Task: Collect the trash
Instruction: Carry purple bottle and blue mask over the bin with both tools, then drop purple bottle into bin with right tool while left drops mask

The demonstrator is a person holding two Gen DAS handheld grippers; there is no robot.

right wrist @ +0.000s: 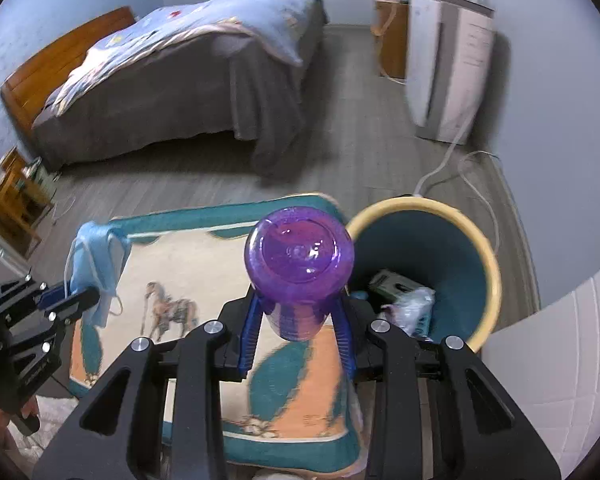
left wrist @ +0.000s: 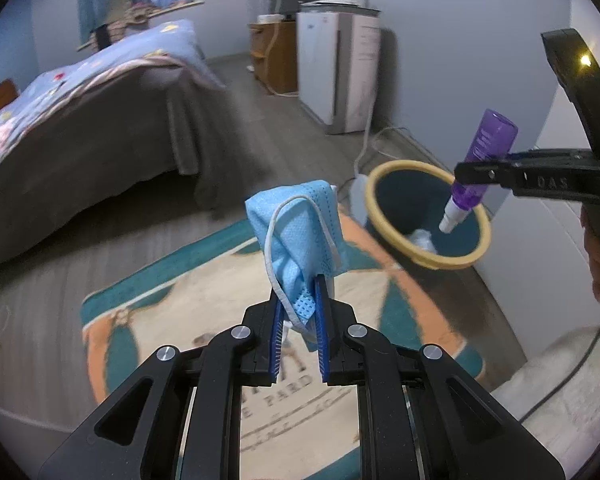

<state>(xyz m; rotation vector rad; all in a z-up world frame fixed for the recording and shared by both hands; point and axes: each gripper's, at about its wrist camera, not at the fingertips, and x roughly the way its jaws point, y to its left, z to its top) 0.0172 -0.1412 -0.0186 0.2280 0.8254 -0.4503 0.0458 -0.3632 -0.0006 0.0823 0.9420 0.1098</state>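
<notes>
My left gripper [left wrist: 300, 300] is shut on a crumpled blue face mask [left wrist: 300, 236] and holds it above the rug; the mask also shows in the right wrist view [right wrist: 96, 264]. My right gripper [right wrist: 298, 312] is shut on a purple spray bottle [right wrist: 300, 256], held with its white nozzle pointing down. In the left wrist view the bottle [left wrist: 484, 152] hangs over the mouth of the teal bin with a yellow rim [left wrist: 384, 176]. The bin [right wrist: 492, 264] holds a small box and crumpled plastic.
A patterned rug [left wrist: 204, 312] with a horse picture covers the floor below. A bed [right wrist: 188, 80] stands to the left. A white appliance [left wrist: 336, 72] and its cable stand behind the bin, by the wall. A wooden cabinet [left wrist: 272, 52] stands beyond.
</notes>
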